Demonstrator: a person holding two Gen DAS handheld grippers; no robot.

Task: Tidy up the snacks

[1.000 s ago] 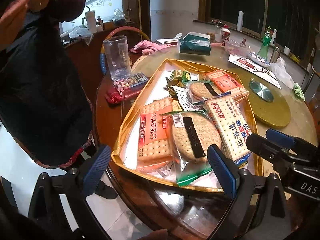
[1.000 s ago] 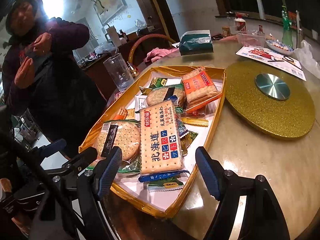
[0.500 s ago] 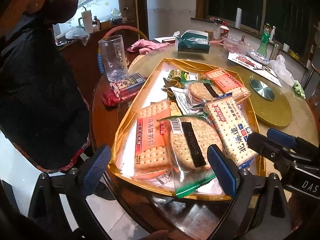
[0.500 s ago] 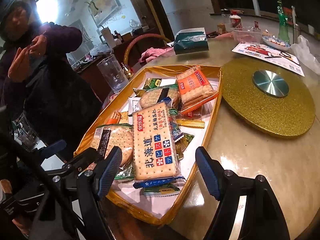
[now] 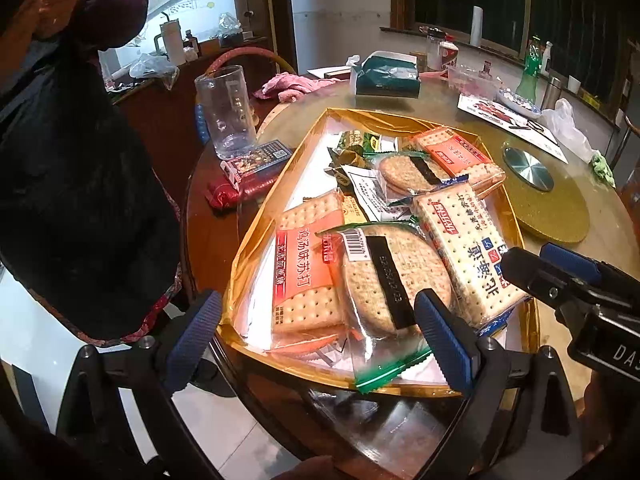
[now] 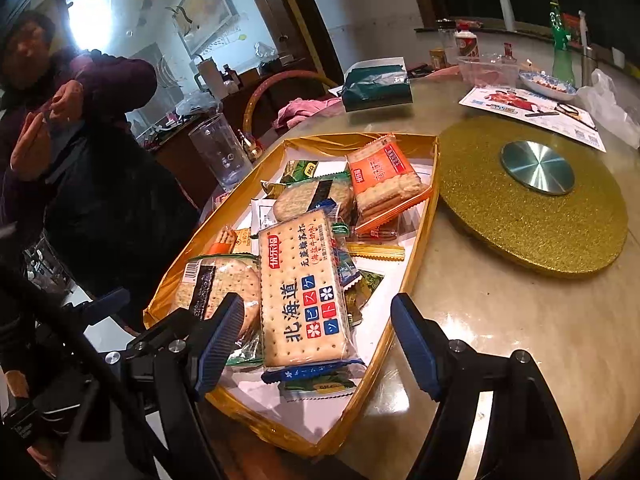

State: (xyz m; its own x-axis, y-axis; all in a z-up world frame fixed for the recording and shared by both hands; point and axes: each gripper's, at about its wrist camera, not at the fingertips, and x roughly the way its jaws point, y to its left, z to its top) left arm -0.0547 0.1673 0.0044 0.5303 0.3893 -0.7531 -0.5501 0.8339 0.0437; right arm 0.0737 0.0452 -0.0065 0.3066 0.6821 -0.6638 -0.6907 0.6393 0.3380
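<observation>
The left black two-finger gripper (image 5: 320, 336), seen nearest the gold-rimmed snack tray (image 5: 256, 236), carries ribbed blue rubber pads (image 5: 444, 336) on matt black angular arms fixed with round silver screws. The right black two-finger gripper (image 6: 318, 344), beside the same tray, shows identical ribbed blue pads (image 6: 414, 346) and silver screw heads on glossy black arms; in the left wrist view its black body bears white letters "DA", partly cut off. A sliver of bare skin shows at that view's lower edge
</observation>
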